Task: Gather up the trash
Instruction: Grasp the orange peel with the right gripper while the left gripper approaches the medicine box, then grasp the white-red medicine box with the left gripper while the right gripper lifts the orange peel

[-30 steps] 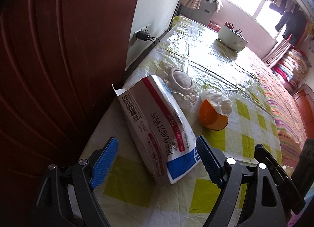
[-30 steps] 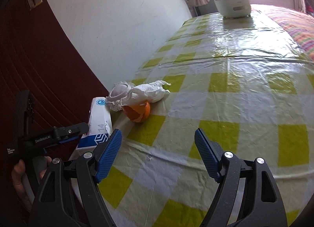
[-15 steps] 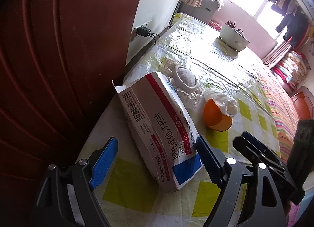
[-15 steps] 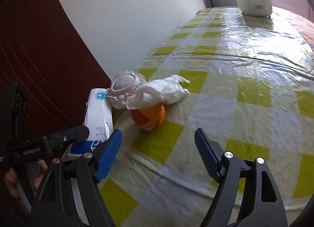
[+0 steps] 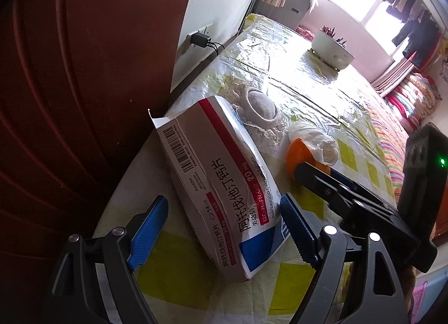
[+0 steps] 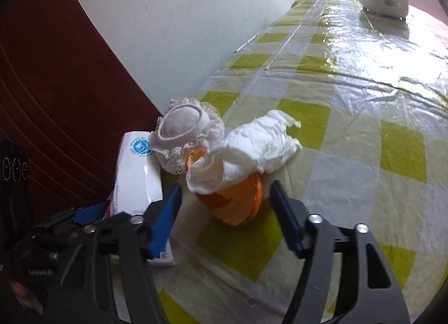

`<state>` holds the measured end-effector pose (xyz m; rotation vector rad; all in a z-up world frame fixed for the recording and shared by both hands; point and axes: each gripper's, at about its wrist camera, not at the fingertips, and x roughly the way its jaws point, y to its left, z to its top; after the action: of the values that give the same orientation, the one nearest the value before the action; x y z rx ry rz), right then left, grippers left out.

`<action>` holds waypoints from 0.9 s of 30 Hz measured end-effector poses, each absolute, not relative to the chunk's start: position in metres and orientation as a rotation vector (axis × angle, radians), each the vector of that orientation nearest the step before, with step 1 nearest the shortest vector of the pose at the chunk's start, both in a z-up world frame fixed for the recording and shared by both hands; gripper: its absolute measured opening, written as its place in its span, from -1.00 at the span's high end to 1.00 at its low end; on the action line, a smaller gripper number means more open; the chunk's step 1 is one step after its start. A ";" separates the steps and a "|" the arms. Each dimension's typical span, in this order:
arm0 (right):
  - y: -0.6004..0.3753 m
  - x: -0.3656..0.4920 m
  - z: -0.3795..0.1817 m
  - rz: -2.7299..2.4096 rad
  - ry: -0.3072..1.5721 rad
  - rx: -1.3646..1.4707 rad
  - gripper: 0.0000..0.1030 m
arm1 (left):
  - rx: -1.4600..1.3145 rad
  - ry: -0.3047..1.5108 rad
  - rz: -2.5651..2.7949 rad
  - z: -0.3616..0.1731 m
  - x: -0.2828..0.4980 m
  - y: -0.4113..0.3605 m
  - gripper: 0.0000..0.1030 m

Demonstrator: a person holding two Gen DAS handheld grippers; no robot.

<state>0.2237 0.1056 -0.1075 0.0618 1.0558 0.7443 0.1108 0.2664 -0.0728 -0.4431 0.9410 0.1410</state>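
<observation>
Near the desk's wall-side corner, the crumpled white tissue wad sits atop the glossy orange peel cup, straight ahead of the right hand-held gripper, whose jaws are closing around the peel without touching it. The left hand-held gripper stays released, straddling the torn white cardboard medicine box, which lies lengthwise away from it.
</observation>
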 end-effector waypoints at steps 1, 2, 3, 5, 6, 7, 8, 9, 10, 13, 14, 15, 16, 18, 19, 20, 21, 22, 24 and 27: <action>0.106 0.225 -0.107 0.742 1.050 0.056 0.05 | -0.440 0.944 0.143 -0.073 0.112 0.265 -0.59; 0.104 0.225 -0.107 0.746 1.056 0.057 0.17 | -0.436 0.947 0.145 -0.075 0.113 0.264 -0.60; 0.103 0.226 -0.106 0.751 1.055 0.060 0.28 | -0.436 0.949 0.145 -0.075 0.114 0.263 -0.60; 0.100 0.225 -0.105 0.770 1.050 0.079 0.40 | -0.435 0.954 0.142 -0.077 0.117 0.261 -0.61; 0.098 0.223 -0.103 0.771 1.041 0.078 0.44 | -0.435 0.956 0.141 -0.078 0.118 0.261 -0.61; 0.096 0.222 -0.101 0.771 1.037 0.076 0.45 | -0.435 0.957 0.140 -0.078 0.119 0.260 -0.61; 0.094 0.218 -0.100 0.772 1.036 0.078 0.46 | -0.433 0.955 0.142 -0.078 0.120 0.259 -0.61; 0.091 0.214 -0.100 0.776 1.038 0.083 0.46 | -0.425 0.954 0.143 -0.079 0.121 0.257 -0.61; 0.088 0.209 -0.100 0.783 1.039 0.088 0.46 | -0.416 0.952 0.144 -0.079 0.121 0.256 -0.61; 0.074 0.194 -0.100 0.791 1.046 0.110 0.46 | -0.386 0.940 0.142 -0.079 0.123 0.253 -0.61; 0.069 0.191 -0.101 0.791 1.050 0.124 0.46 | -0.379 0.935 0.143 -0.079 0.123 0.252 -0.61; 0.060 0.188 -0.101 0.789 1.054 0.143 0.46 | -0.372 0.928 0.145 -0.079 0.123 0.251 -0.60; 0.054 0.186 -0.102 0.786 1.058 0.162 0.46 | -0.367 0.924 0.146 -0.079 0.123 0.251 -0.60; 0.037 0.183 -0.105 0.783 1.070 0.218 0.45 | -0.350 0.913 0.150 -0.079 0.124 0.248 -0.60; 0.029 0.182 -0.106 0.778 1.075 0.246 0.45 | -0.344 0.908 0.152 -0.079 0.124 0.247 -0.59; 0.021 0.182 -0.107 0.771 1.081 0.274 0.45 | -0.334 0.903 0.155 -0.078 0.124 0.246 -0.59; 0.012 0.181 -0.108 0.764 1.084 0.296 0.44 | -0.321 0.896 0.158 -0.078 0.124 0.244 -0.58; 0.007 0.181 -0.107 0.754 1.083 0.304 0.45 | -0.310 0.887 0.163 -0.077 0.124 0.242 -0.56; -0.006 0.173 -0.102 0.724 1.066 0.299 0.44 | -0.295 0.879 0.163 -0.076 0.122 0.240 -0.55; -0.019 0.172 -0.098 0.700 1.048 0.310 0.43 | -0.281 0.861 0.156 -0.073 0.122 0.235 -0.49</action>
<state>0.1717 -0.0186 -0.0985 0.3101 1.0478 0.6997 0.1218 0.2350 -0.0732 -0.2813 0.8606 0.1556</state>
